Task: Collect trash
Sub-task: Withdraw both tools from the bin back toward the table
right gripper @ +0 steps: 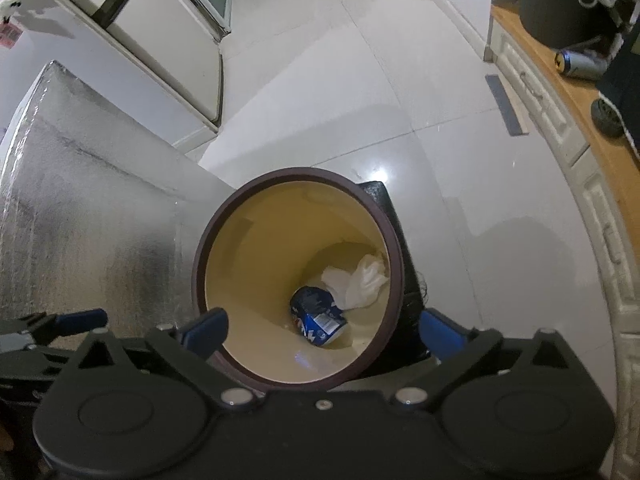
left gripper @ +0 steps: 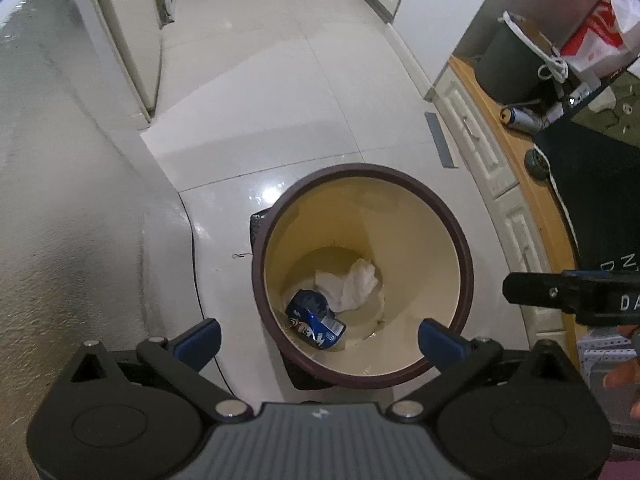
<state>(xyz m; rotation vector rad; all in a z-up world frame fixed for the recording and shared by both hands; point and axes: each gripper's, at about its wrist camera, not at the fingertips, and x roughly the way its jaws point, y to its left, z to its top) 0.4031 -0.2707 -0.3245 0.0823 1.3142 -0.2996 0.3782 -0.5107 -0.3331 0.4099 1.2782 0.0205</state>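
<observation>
Both grippers hang above the bin, pointing down into it. We see the left gripper [left gripper: 319, 338] with jaws spread wide and nothing between its blue pads [left gripper: 200, 338], which straddle the bin's near rim. The right gripper [right gripper: 324, 334] is likewise spread wide and holding nothing, with the bin mouth between its fingers; its black body pokes into the left wrist view from the right edge.

Trash bin [left gripper: 400, 216]: round, cream inside, dark brown rim, standing upright on the floor. At its bottom we see a crushed blue can [left gripper: 316, 318] lying on its side, touching a crumpled white tissue [left gripper: 352, 284] just to its far right.

Room: a silver foil-faced box [right gripper: 88, 216] stands left of the bin, just beside it. Glossy white tile floor [left gripper: 280, 100] with white cabinets far left. On the right a wooden-topped counter [left gripper: 516, 136] carries a dark bucket [left gripper: 508, 64], a silver can [left gripper: 520, 118] lying on its side, and a red-and-white plastic bag [left gripper: 596, 36].
</observation>
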